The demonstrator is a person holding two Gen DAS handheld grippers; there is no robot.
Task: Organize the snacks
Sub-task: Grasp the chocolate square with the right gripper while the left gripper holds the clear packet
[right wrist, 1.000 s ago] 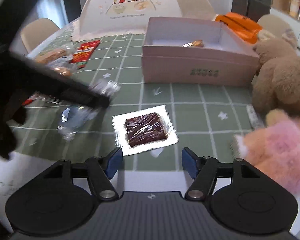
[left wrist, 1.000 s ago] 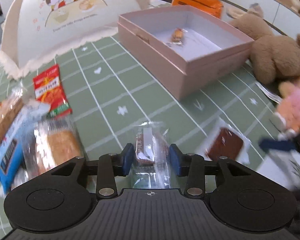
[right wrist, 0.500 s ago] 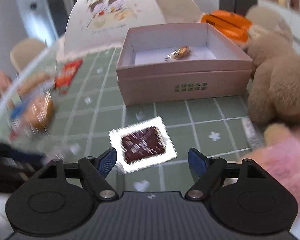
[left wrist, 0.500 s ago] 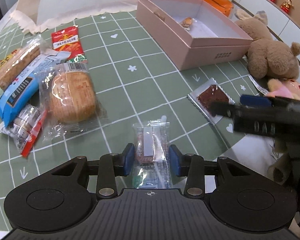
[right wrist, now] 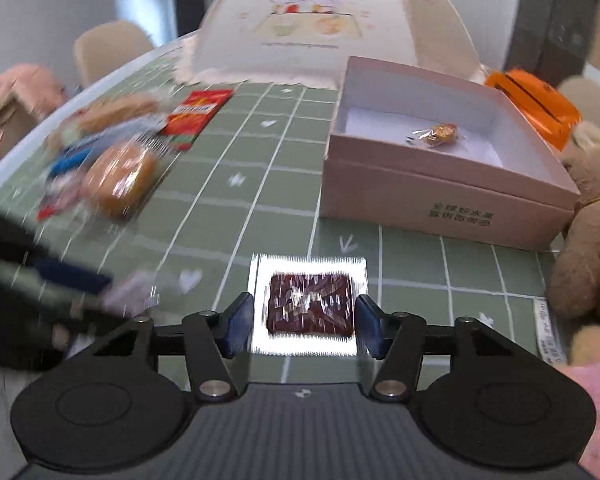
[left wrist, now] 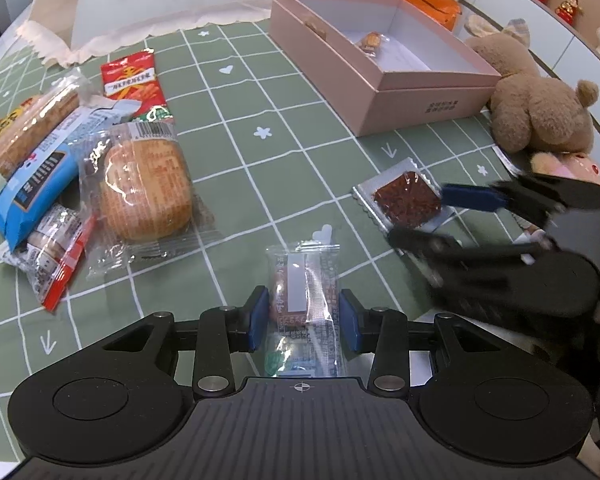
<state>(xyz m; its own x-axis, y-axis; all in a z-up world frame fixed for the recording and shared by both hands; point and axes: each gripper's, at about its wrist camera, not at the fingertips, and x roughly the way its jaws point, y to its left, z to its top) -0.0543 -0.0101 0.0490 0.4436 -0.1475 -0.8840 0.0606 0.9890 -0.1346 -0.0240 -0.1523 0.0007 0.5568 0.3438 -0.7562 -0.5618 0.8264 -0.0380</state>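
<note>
While the left gripper (left wrist: 303, 317) clamps 1 clear snack packet (left wrist: 304, 296), the right gripper (right wrist: 305, 325) straddles 1 brown snack (right wrist: 309, 307), unclosed.

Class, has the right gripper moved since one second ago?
Yes. The right gripper has closed in on the brown snack packet, which now sits between its fingers; the pink box looks nearer.

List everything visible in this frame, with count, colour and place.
box: 1, pink, open, far right of the table
candy: 1, golden, inside the box
brown snack: 1, silver-edged packet, between the right jaws
clear packet: 1, between the left jaws
round cake: 1, tan, left pile
red packet: 1, beyond the pile
blue packet: 1, left pile
food cover: 1, white, far end
teddy bear: 1, brown, beside the box
tablecloth: 1, green grid
left gripper: shut on the clear packet
right gripper: open, straddling the brown snack
</note>
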